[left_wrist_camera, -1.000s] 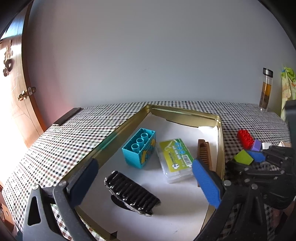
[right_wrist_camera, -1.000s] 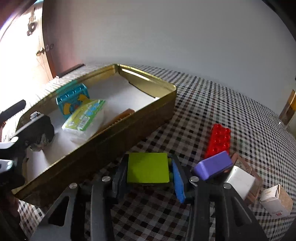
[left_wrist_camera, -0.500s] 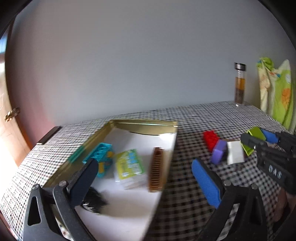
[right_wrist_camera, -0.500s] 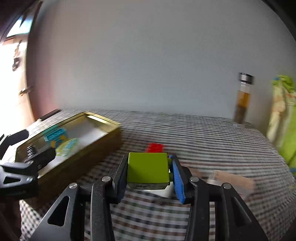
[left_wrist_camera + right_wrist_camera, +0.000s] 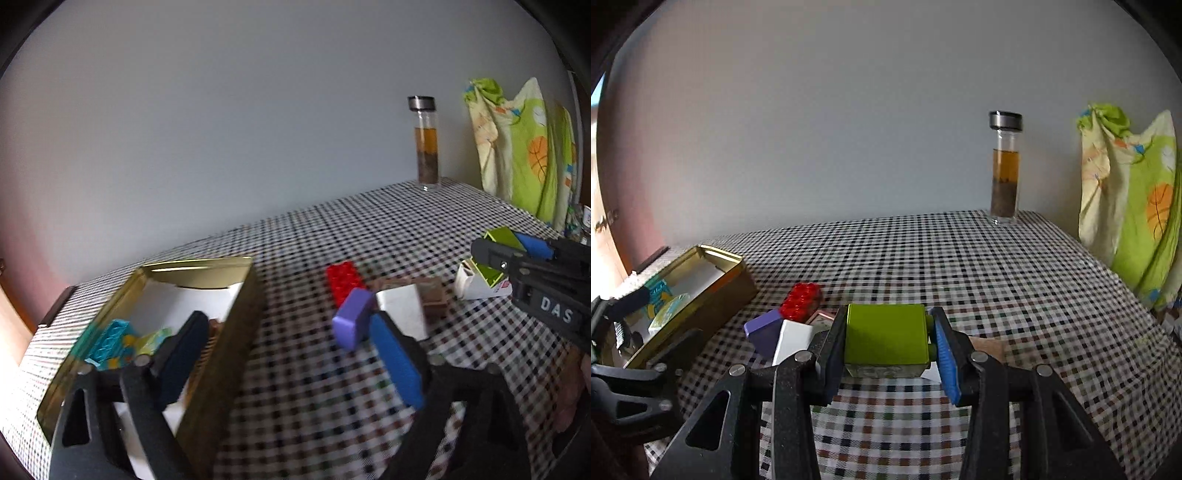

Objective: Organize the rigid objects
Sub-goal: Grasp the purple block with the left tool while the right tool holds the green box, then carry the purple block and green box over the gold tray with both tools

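My right gripper [image 5: 888, 341] is shut on a lime green block [image 5: 886, 338] and holds it above the checked table. It shows at the right of the left wrist view [image 5: 517, 254] with the green block [image 5: 496, 254]. My left gripper [image 5: 288, 354] is open and empty, over the right wall of the gold tin [image 5: 240, 306]. The tin [image 5: 713, 291] holds a teal brick [image 5: 110, 339] and a green-labelled packet [image 5: 153, 341]. A red brick [image 5: 343, 282], a purple block [image 5: 352, 323] and a white block [image 5: 400, 308] lie on the table.
A glass bottle [image 5: 1004, 166] of amber liquid stands at the table's far edge by the wall. A green patterned cloth [image 5: 1134, 206] hangs at the right. A small white carton [image 5: 476, 282] and a brown block [image 5: 434, 295] lie near the blocks.
Both grippers have swung right, away from the tin. The right gripper has lifted the green block off the table. The left gripper's view has left the tin's inside for the loose blocks.
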A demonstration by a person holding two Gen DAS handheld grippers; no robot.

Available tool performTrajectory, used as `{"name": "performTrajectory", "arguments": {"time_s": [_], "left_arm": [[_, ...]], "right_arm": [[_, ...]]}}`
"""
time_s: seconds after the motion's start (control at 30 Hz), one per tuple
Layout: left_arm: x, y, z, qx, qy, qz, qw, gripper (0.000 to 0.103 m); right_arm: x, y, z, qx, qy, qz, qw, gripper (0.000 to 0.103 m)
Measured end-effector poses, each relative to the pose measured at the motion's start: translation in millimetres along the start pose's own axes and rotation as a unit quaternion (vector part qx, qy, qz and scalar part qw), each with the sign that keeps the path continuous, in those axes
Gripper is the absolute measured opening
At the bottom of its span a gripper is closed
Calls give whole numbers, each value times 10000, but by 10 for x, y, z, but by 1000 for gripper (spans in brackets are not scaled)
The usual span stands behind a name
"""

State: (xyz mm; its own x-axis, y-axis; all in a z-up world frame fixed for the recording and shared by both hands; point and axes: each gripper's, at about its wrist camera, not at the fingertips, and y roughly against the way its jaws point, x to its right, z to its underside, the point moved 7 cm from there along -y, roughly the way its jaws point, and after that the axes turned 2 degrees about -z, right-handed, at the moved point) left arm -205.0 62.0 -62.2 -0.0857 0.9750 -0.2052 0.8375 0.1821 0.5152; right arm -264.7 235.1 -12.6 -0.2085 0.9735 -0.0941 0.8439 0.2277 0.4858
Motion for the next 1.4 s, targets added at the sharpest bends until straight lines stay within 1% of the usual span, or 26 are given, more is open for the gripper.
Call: {"name": "performTrajectory", "arguments": {"time_s": [0.03, 0.1, 0.17, 0.2, 0.23, 0.33, 0.43, 0.5, 0.53, 0.6, 0.63, 0.77, 0.93, 1.0, 1.27, 1.4], "left_arm": [[45, -64, -13, -75, -14, 97, 9999, 75], [109, -143, -4, -155, -24, 225, 9996, 73], [163, -212, 9, -213, -98, 217, 9995, 72], [195, -243, 9, -268, -120, 274, 9992, 70], [213, -263, -2, -292, -109, 321, 9990, 65], [273, -297, -24, -290, -184, 389, 9987, 64], [322, -388, 13, -516, -246, 522, 9970, 61], [361, -434, 18, -624, -265, 627, 9957, 61], [367, -439, 16, -633, -251, 670, 9954, 59], [383, -453, 26, -690, -253, 768, 9943, 31], [395, -464, 34, -742, -257, 819, 9935, 23], [409, -409, 16, -633, -226, 902, 9937, 19], [401, -288, -14, -351, -241, 863, 9954, 18], [399, -277, -27, -314, -230, 872, 9954, 18], [291, -124, -63, 16, -7, 968, 9953, 18], [204, -29, -58, 187, 123, 932, 9954, 18]], "right_arm": [[11, 21, 13, 7, -25, -4, 10000, 45], [1, 40, 11, 30, -5, 18, 10000, 45], [-45, 69, 5, 98, 120, 84, 9998, 45], [-63, 69, 5, 121, 169, 119, 9997, 45], [-64, 71, 6, 131, 191, 129, 9996, 45], [-42, 64, 6, 119, 139, 102, 9998, 45], [-16, 48, 12, 85, 72, 77, 9999, 46], [-19, 40, 14, 67, 92, 86, 9999, 46], [-21, 33, 14, 50, 107, 94, 9999, 46], [-27, 15, 20, 5, 129, 115, 9999, 46], [-25, 16, 19, 0, 125, 116, 9999, 46], [-4, 22, 17, 14, 88, 134, 9999, 46], [9, 40, 4, 64, 89, 189, 9998, 46], [19, 57, -4, 110, 70, 203, 9997, 46], [28, 112, -24, 255, 47, 229, 9994, 46], [30, 135, -38, 325, 47, 244, 9992, 45]]}}
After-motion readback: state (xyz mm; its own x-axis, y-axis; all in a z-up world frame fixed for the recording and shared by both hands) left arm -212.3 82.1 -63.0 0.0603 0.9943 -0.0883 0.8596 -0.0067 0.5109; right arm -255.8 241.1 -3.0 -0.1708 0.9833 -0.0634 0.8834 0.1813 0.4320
